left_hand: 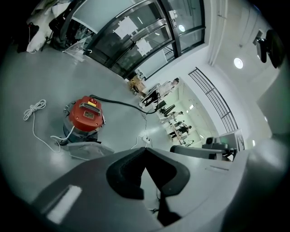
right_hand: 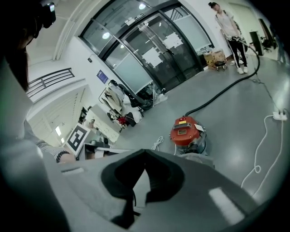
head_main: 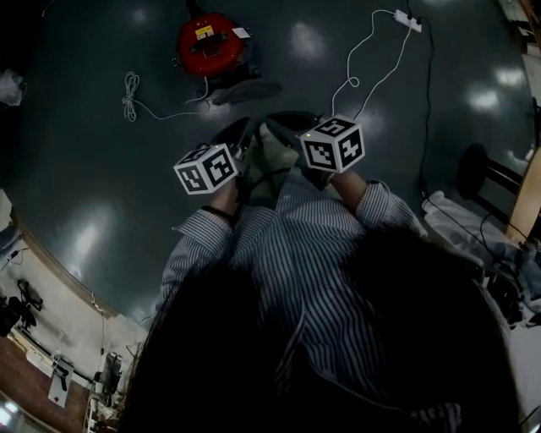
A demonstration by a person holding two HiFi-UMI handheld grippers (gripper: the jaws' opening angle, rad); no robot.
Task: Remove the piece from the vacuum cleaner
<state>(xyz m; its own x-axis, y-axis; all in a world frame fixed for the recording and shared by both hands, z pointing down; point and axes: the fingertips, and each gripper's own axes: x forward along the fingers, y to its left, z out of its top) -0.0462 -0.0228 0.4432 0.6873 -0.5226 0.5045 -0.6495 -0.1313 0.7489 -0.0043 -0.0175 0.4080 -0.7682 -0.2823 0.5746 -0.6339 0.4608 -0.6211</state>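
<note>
The red vacuum cleaner (head_main: 210, 44) stands on the dark floor some way ahead of me, with a flat grey piece (head_main: 245, 89) lying against its near side. It also shows in the left gripper view, vacuum cleaner (left_hand: 86, 115) with grey piece (left_hand: 84, 149), and in the right gripper view, vacuum cleaner (right_hand: 186, 131). A black hose (right_hand: 226, 90) runs away from it. My left gripper (head_main: 239, 134) and right gripper (head_main: 287, 123) are held side by side at chest height, well short of the machine. Both are shut with nothing between the jaws: left gripper (left_hand: 145, 150), right gripper (right_hand: 145, 152).
A white cable (head_main: 131, 97) lies coiled left of the vacuum cleaner; another leads to a power strip (head_main: 406, 19) at the far right. A black stool (head_main: 478, 169) and cluttered cables stand at the right. A person (right_hand: 231, 22) stands by glass doors (right_hand: 149, 54).
</note>
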